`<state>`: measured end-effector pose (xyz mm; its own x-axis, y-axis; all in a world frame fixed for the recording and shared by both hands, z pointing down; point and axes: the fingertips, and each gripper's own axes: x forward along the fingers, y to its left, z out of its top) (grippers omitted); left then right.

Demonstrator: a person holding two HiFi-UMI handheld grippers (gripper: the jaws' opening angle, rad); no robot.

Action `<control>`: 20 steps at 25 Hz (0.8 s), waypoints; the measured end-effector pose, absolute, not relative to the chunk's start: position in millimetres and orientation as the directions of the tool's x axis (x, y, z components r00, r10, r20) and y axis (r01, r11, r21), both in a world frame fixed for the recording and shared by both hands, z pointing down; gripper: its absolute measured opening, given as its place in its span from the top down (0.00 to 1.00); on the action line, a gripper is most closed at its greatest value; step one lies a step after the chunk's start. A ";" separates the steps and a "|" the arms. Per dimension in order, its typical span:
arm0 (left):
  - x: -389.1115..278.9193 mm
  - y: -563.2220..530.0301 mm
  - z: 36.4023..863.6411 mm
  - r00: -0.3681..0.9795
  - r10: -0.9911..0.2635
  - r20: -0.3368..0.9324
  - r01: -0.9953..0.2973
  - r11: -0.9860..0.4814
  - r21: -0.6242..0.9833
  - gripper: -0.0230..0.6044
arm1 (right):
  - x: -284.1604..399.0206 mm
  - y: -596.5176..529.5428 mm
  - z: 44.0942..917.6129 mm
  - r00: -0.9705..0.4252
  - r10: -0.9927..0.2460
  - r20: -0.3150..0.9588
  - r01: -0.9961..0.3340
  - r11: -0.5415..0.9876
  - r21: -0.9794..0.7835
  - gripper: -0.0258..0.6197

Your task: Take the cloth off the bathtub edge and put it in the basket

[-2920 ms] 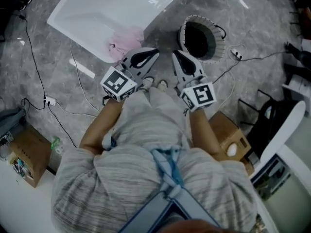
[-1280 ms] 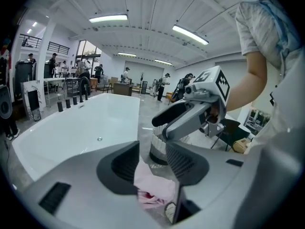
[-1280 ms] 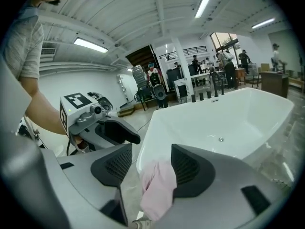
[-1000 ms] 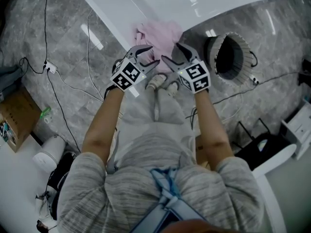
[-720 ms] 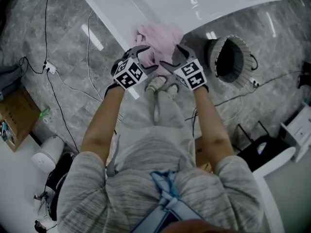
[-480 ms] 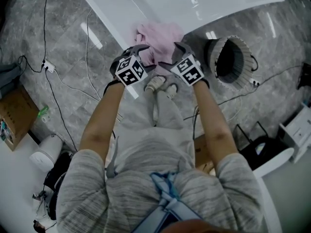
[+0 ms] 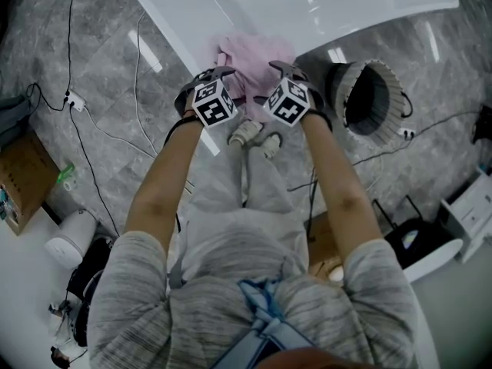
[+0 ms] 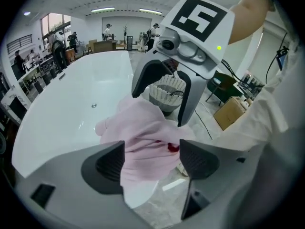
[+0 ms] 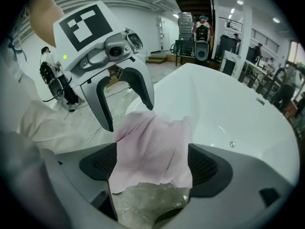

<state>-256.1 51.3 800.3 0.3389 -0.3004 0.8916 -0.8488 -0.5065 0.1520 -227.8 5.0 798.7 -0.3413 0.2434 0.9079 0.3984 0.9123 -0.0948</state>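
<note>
Straddling cloth point(image 7: 257, 52) (on bathtub point(image 7: 231, 6)), left gripper point(image 8: 151, 160), right gripper point(image 9: 151, 165), jaws just opened, ungripped

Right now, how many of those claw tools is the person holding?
2. The left gripper hangs open over the pink cloth on the bathtub edge; the right gripper hangs open beside it, nearer the basket. No others are in view.

The grey marble floor point(image 7: 100, 60) carries a cardboard box point(image 7: 19, 179) at the left edge of the head view. Above the box lie a black cable point(image 7: 71, 37) and its white plug point(image 7: 74, 99). Below the box stands a white cylindrical unit point(image 7: 65, 246).
</note>
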 end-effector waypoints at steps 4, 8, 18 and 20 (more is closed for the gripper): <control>-263.3 49.6 817.7 0.302 -0.269 0.915 -0.838 -0.533 0.120 0.41 | -232.4 2.4 815.8 -0.301 0.216 0.929 0.450 0.891 -0.061 0.28; -269.0 48.2 834.1 0.287 -0.221 0.932 -0.836 -0.532 0.131 0.41 | -236.2 -5.9 832.7 -0.267 0.185 0.946 0.509 0.860 -0.024 0.29; -260.9 42.5 852.9 0.323 -0.196 0.926 -0.823 -0.542 0.172 0.41 | -242.6 -1.9 850.2 -0.236 0.215 0.948 0.553 0.832 -0.051 0.29; -257.8 42.2 855.9 0.334 -0.192 0.923 -0.821 -0.540 0.185 0.41 | -243.4 -1.1 851.8 -0.235 0.221 0.947 0.560 0.827 -0.054 0.29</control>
